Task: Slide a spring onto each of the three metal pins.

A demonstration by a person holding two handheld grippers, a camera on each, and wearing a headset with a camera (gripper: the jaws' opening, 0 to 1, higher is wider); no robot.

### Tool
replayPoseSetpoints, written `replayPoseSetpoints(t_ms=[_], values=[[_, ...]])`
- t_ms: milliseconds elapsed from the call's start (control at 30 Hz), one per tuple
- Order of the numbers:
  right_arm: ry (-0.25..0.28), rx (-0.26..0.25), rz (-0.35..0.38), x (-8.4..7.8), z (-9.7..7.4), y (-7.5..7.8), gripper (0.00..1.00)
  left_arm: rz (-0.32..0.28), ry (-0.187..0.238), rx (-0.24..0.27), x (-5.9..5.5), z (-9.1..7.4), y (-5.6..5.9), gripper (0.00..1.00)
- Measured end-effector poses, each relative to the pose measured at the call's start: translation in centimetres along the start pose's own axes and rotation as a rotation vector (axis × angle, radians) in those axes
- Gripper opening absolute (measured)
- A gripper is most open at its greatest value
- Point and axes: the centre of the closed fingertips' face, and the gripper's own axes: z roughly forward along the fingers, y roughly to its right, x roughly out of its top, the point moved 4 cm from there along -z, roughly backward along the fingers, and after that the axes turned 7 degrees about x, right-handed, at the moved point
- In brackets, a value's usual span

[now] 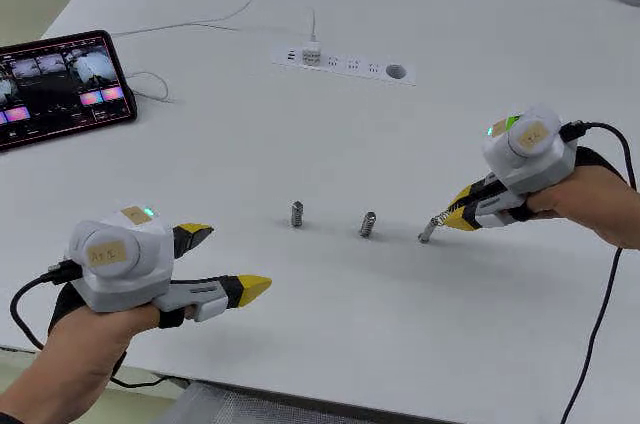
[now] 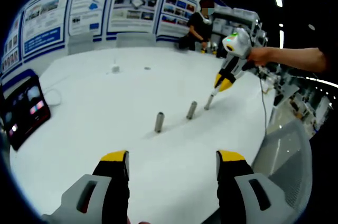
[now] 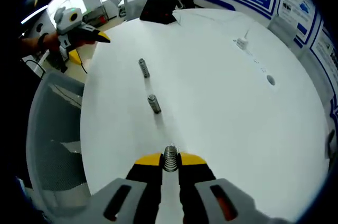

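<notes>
Yellow-tipped and spread wide, the left gripper (image 1: 225, 259) holds nothing. It hangs low over the white table (image 1: 330, 344), with a tablet (image 1: 60, 89) well off to its left and farther out.

Ahead of its jaws and off to their right, the pins run in a row. The first pin (image 1: 297, 214) is the nearest to this gripper and stands upright, with coils showing round it. The second pin (image 1: 368, 225) is just beyond it and looks sleeved the same way. By that reading, two of the three are done.

The third pin (image 1: 428, 232) lies right at the tip of the right gripper (image 1: 455, 219) and leans toward it instead of standing straight. The right gripper's jaws are pressed together on a spring (image 3: 170, 158), pinching it across its coils with one end poking out past the tips. I cannot tell whether that end is already over the top of the pin.

The lean is the worry. If the spring is pushed down at an angle, a coil is likely to catch on the rim of the pin and topple it, since nothing steadies its base. The left gripper is well away from it. A spring pinched sideways may also buckle, or squirt out from between the jaws, if the grip tightens. Any sideways sweep of the right gripper toward its left could knock the second pin.
</notes>
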Motion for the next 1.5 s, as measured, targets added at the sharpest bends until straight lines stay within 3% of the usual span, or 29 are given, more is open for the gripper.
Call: replayPoseSetpoints(t_ms=[633,1500], values=[[-0.009,0.013,-0.018,0.5,1.1,0.3,0.13,-0.002,-0.006,0.001,-0.3,0.2,-0.4,0.67],[-0.091,0.021,-0.093,-0.3,4.6,0.6,0.13,-0.004,-0.012,0.022,-0.7,-0.7,-1.1,0.67]])
